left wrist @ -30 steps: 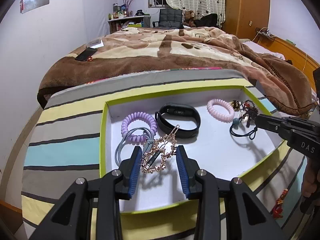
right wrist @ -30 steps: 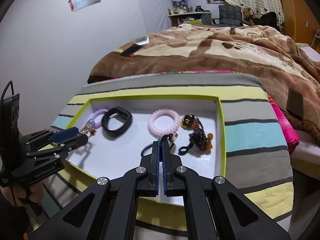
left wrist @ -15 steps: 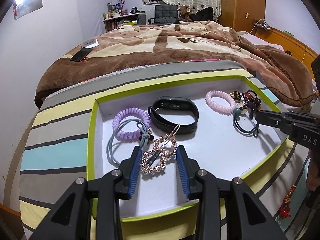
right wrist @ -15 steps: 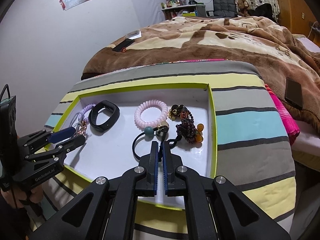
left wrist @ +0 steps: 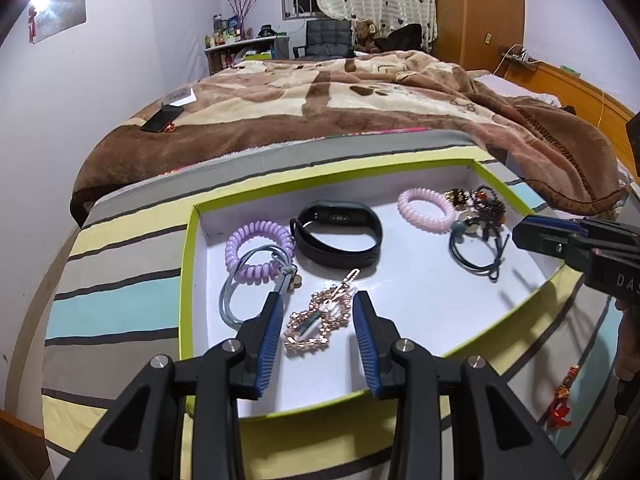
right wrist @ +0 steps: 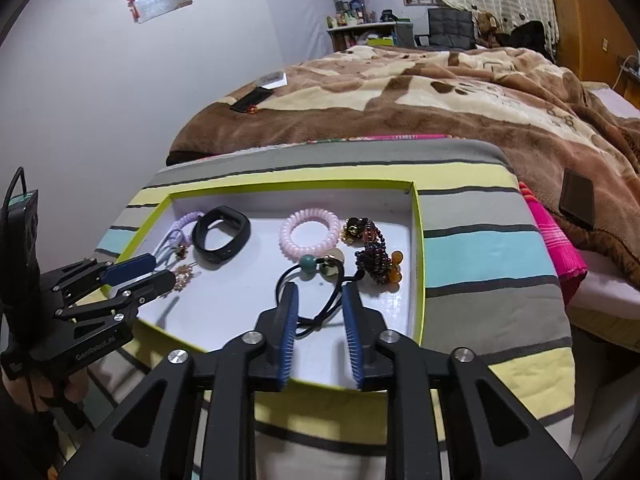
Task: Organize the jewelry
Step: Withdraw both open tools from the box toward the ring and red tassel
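— Well, where is the jewelry seen?

— All of it is laid in the white tray (left wrist: 192,280) with a lime-green rim, set on a striped cushion (left wrist: 120,312). In the left wrist view, a rose-gold hair clip (left wrist: 320,320) is found at lower centre, between the blue pads of the left gripper (left wrist: 316,312); the jaws are spread wide and the clip is not pressed by either pad. Just left of it a grey-blue hair tie (left wrist: 236,280) is looped under a lilac coil band (left wrist: 258,252), and a black wristband (left wrist: 338,236) is placed beyond, at mid-frame.

— And what is added by the right wrist view?

— At lower centre, the right gripper (right wrist: 320,304) is shown with jaws that have just been opening; the cord of a black hair tie (right wrist: 316,280) with a teal bead is seen between the pads, lying on the tray floor and not clamped. Only the side of that gripper's fingers is caught by the left view, at right edge. A pink coil band (right wrist: 310,236) and a dark beaded bracelet (right wrist: 374,256) are seen clearly above the tie, whereas in the left view the bracelet is small and tangled-looking. A dark phone (right wrist: 576,200) on the brown blanket (right wrist: 440,92), at right, is shown only here.

— Is anything given by the left view alone?

— A red charm (left wrist: 560,404) on the cushion at lower right.
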`<state>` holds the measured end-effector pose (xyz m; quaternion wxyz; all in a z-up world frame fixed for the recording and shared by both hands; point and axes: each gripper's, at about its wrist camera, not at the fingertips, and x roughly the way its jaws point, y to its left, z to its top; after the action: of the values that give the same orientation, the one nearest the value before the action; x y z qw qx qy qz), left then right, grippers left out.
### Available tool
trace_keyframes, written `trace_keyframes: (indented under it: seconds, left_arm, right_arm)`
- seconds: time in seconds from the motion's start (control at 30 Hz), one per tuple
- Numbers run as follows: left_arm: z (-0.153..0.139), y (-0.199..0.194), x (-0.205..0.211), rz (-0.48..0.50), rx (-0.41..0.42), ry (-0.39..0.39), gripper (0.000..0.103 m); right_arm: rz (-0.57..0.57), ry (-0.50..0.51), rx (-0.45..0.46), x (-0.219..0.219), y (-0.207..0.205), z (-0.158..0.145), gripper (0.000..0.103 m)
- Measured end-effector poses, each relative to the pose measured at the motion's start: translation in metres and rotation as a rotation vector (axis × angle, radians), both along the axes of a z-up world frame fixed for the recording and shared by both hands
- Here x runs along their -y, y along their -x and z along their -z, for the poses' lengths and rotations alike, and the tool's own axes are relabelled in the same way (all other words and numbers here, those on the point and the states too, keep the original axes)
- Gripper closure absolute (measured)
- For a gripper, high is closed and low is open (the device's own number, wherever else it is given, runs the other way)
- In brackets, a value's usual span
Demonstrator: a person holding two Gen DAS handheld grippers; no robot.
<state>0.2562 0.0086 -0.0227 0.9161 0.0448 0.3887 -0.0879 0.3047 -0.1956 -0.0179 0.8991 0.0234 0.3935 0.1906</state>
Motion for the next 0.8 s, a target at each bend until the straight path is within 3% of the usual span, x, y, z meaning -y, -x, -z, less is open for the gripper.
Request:
trace_keyframes:
  seconds: [0.27,0.7,0.8]
  left_arm:
    - [-0.016,0.024,-0.006,-0.019,0.044,0.017,0.065]
    - [-0.04,0.108,-0.013,-0.051,0.134,0.128,0.064]
    - [-0.041,0.126,-0.012,-0.057,0.145,0.133,0.058]
  right_arm:
    - [-0.003,-0.015,0.04,0.006,0.033,-0.016,0.077]
    - [-0.01,-0.042,0.104,0.011,0.116,-0.03,0.077]
    - [-0.009,-0.034,0.112,0.011,0.133,-0.029,0.077]
